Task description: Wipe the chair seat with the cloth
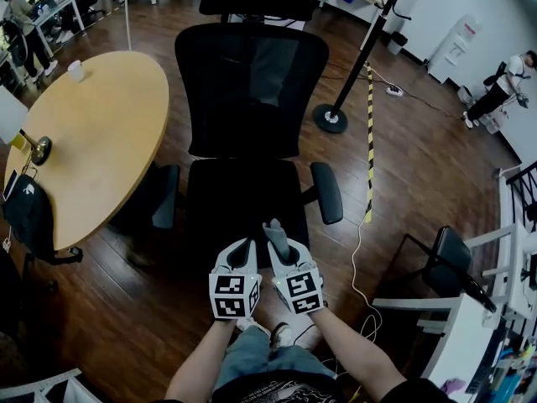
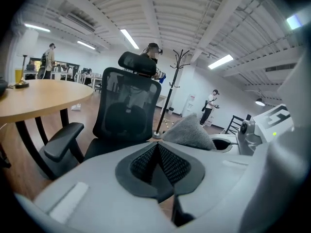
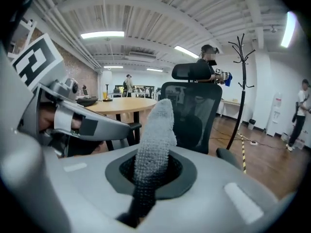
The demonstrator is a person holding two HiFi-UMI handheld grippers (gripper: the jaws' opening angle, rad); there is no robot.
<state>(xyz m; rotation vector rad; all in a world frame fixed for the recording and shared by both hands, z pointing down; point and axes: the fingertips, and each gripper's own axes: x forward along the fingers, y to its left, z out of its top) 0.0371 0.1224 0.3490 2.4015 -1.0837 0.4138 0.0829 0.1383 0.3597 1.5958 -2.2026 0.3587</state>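
The right hand-held gripper (image 3: 150, 173) has its jaws squeezed together on the cloth (image 3: 155, 130), and it holds the cloth by the bottom end. The rest of the grey cloth pokes out past the jaws like a little tower, toward 12 o'clock. The cloth looks soft, fuzzy and very light. I think it will bend and flop when it is pushed, so it cannot break and it will not slip much. A tight pinch low down, like this one, seems a good place to hold it, because the loose fuzzy end is free to rub. The left hand-held gripper (image 2: 158, 161) sits just beside the right one, at its 9 o'clock. Its jaws are pressed together and there is nothing between them. The chair seat (image 1: 243, 196) is black and lies right in front of both hand-held grippers, at 12 o'clock, with the tall chair back behind it. In the head view the cloth tip is over the near edge of the seat, but I cannot tell if it touches. The wiping does not look started. I think the cloth end needs to go down flat on the seat and press a bit, since the cloth is so soft.
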